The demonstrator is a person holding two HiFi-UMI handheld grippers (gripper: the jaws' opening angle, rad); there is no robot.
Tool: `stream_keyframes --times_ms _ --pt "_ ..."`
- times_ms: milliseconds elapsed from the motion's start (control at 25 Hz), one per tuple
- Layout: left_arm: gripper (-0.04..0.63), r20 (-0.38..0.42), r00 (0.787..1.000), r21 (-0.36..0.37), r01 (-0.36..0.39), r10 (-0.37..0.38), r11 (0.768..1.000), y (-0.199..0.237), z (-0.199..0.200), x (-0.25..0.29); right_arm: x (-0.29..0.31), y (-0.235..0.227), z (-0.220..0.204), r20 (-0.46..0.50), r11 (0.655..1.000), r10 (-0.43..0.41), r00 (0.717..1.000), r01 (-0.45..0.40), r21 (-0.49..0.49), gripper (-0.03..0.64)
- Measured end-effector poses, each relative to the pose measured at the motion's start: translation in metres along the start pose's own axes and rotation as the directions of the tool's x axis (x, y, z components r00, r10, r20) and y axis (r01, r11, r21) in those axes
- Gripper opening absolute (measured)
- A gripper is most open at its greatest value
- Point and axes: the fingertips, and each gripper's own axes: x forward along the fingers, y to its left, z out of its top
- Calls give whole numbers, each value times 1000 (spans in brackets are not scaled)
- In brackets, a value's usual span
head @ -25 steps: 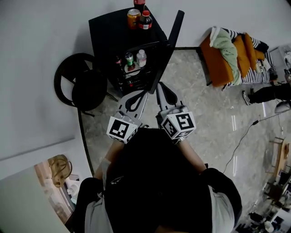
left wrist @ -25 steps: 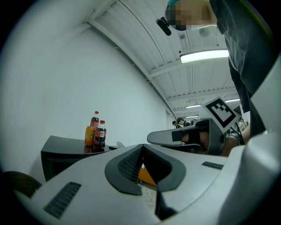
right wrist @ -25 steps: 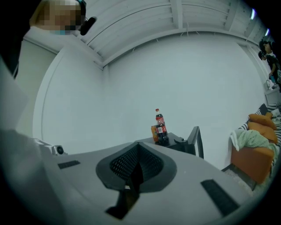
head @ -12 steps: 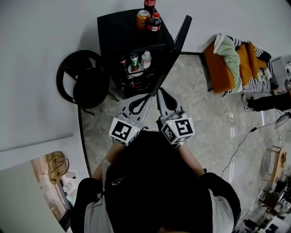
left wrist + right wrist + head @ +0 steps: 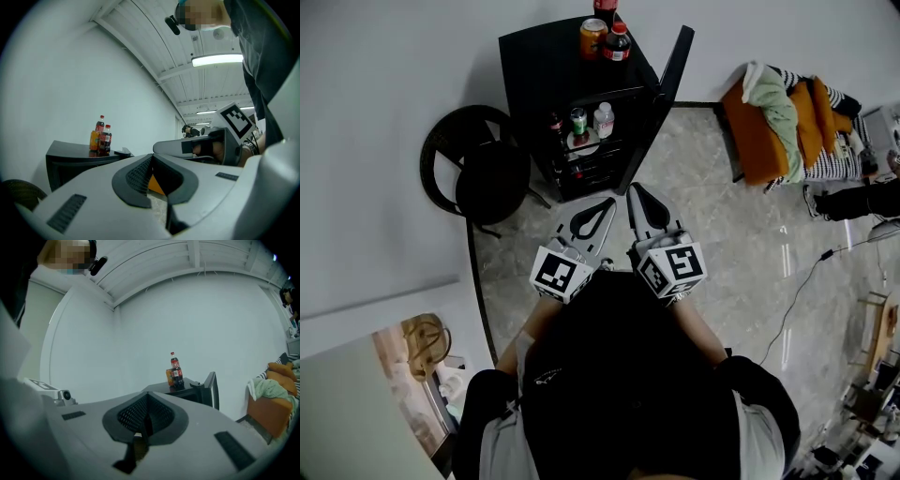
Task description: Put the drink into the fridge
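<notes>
On top of the squat black fridge [image 5: 539, 66] stand the drinks [image 5: 606, 39]: two dark cola bottles with red caps and a stubby orange container, clustered near the back edge, well apart from both tools. Its door [image 5: 664, 98] hangs open beside shelves that carry a green can [image 5: 578, 122] and a clear bottle [image 5: 603, 120]. Over the mottled, glossy floor [image 5: 712, 216], the left tool [image 5: 602, 208] and the right tool [image 5: 637, 195] point level towards the fridge. Both are smooth grey plastic with dark ribbed pads, and each has its jaws pressed together on nothing.
</notes>
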Motion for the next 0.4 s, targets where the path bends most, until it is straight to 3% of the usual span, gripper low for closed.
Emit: stream_keyframes --times_ms 400 --pt "9 17 1000 -16 -2 2 1000 -3 -2 -3 -3 0 -2 -7 1000 -3 1000 3 -14 14"
